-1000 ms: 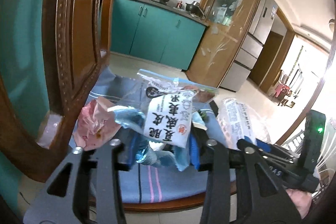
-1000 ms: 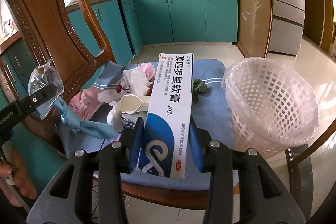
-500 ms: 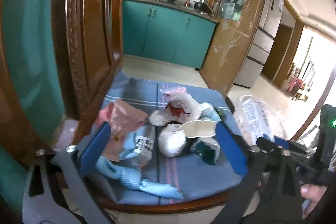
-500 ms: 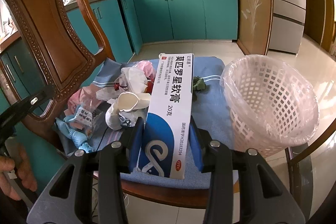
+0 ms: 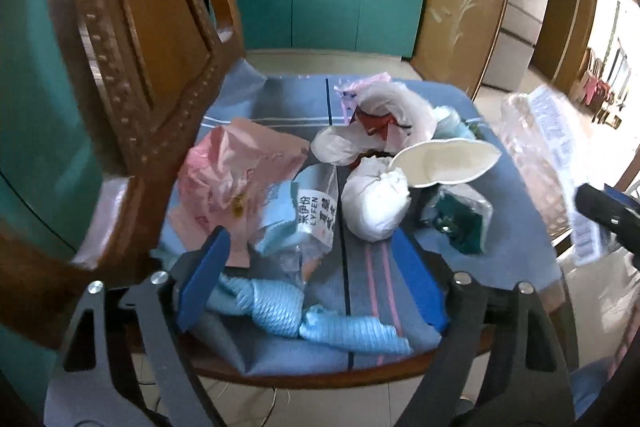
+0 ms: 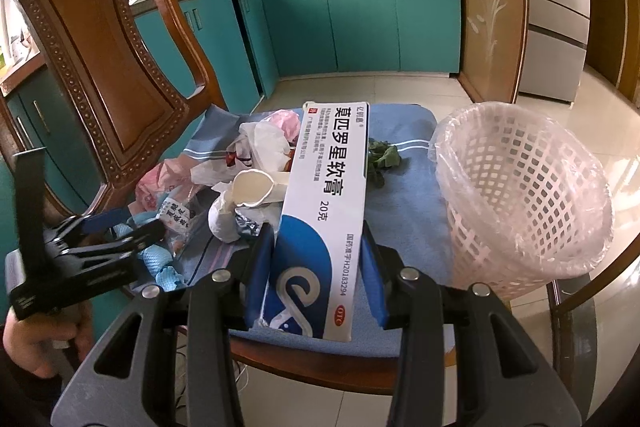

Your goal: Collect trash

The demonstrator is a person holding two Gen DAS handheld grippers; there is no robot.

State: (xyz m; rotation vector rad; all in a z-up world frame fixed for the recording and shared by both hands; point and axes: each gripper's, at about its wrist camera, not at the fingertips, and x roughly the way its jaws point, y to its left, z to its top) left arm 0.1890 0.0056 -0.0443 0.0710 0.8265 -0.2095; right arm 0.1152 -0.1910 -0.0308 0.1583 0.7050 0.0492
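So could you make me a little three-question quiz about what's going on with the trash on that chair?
1. True or false: the right gripper is clamped on the white and blue medicine box.
2. Which stands beside the chair cushion: A) metal bucket, B) white lattice basket, C) cardboard carton?
3. Fill in: the left gripper has its jaws ____, just above the light blue cloth.

Key: 1 true; 2 B; 3 open, having just narrowed a little, gripping nothing.
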